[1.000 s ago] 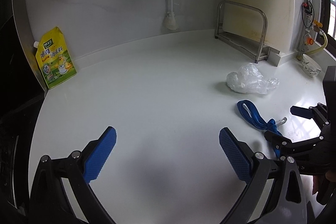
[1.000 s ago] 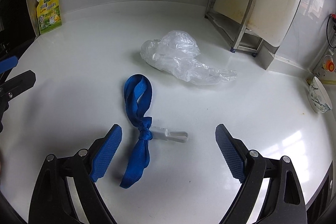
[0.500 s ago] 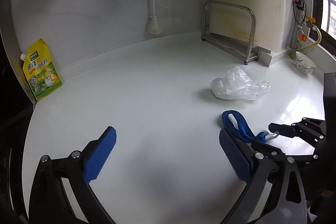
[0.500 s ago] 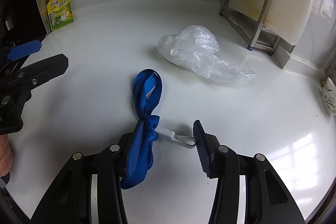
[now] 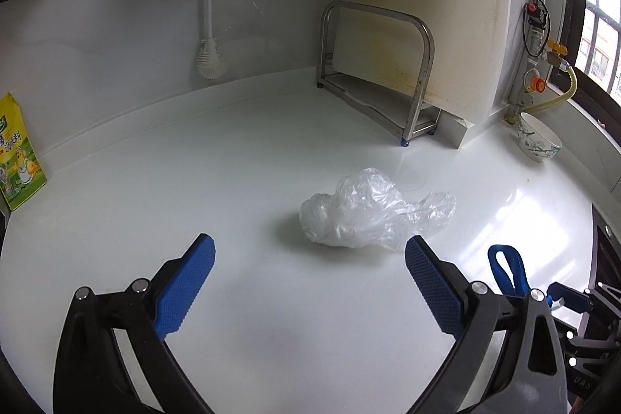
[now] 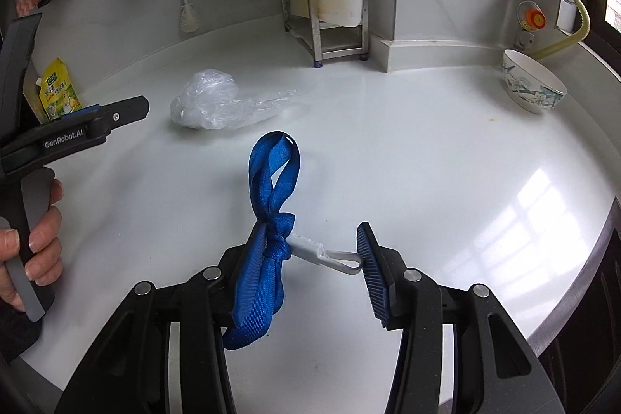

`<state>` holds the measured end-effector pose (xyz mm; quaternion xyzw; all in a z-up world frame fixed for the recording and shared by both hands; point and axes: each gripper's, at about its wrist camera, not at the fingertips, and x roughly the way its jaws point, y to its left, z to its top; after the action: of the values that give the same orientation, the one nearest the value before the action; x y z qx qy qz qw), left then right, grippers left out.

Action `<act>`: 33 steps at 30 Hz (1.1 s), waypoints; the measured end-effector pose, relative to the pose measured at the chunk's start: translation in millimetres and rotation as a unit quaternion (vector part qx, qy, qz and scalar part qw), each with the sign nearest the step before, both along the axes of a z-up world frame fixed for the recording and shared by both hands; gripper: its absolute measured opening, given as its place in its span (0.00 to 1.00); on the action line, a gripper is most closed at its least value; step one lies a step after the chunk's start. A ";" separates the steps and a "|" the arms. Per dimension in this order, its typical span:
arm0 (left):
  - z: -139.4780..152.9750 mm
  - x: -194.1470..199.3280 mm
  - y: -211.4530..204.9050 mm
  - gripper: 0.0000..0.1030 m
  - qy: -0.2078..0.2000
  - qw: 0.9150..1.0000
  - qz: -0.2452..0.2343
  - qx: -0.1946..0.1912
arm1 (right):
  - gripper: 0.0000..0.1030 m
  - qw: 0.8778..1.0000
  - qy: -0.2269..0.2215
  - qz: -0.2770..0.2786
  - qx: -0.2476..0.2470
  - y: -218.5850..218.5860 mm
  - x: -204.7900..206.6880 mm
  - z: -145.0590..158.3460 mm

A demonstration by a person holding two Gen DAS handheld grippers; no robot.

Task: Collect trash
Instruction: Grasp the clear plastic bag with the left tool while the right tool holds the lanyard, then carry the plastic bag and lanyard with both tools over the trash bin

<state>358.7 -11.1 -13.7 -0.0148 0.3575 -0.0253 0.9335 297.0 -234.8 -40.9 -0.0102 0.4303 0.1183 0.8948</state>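
Your right gripper (image 6: 314,258) has its fingers (image 6: 370,272) clamped on the blue strap (image 6: 268,220) and its white clip (image 6: 322,253), just in front of the plastic bag (image 5: 368,214) on the counter (image 5: 233,161). Your left gripper (image 5: 308,282) hovers before that bag, fingers spread wide and holding nothing.

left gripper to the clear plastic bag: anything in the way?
Nothing visible. The left gripper is open, with only bare white counter between its pads and the crumpled plastic bag just ahead. The blue strap sits off to the side, clamped in the right gripper.
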 end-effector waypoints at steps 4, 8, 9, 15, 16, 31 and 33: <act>-4.6 25.7 -16.1 0.94 0.011 1.000 -0.004 0.001 | 0.45 1.000 -0.004 -0.012 0.011 -16.1 -2.7 -0.1; -17.6 49.0 -33.2 0.94 0.026 0.999 -0.003 0.035 | 0.45 1.000 -0.003 -0.016 0.024 -25.8 -5.5 -2.6; -22.8 54.7 -35.5 0.94 0.034 0.999 -0.002 0.043 | 0.45 1.000 -0.003 -0.016 0.025 -26.3 -5.5 -3.7; -42.6 73.0 -30.0 0.55 0.075 0.996 0.011 0.042 | 0.45 0.999 -0.002 -0.013 0.034 -23.8 -8.0 -7.0; -42.7 71.4 -26.9 0.48 0.074 0.996 0.013 0.037 | 0.45 0.999 -0.002 -0.012 0.034 -22.7 -8.7 -7.5; -12.1 -37.9 4.3 0.35 0.038 0.999 -0.004 0.036 | 0.45 0.998 -0.015 -0.023 0.062 12.5 -67.5 7.4; -5.7 -60.1 7.9 0.35 0.031 0.999 -0.006 0.037 | 0.45 0.997 -0.020 -0.029 0.068 17.6 -83.5 12.5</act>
<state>298.6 -3.2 -19.4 0.0212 0.3869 -0.0171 0.9217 213.6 -217.3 -28.5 0.0607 0.4030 0.1211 0.9051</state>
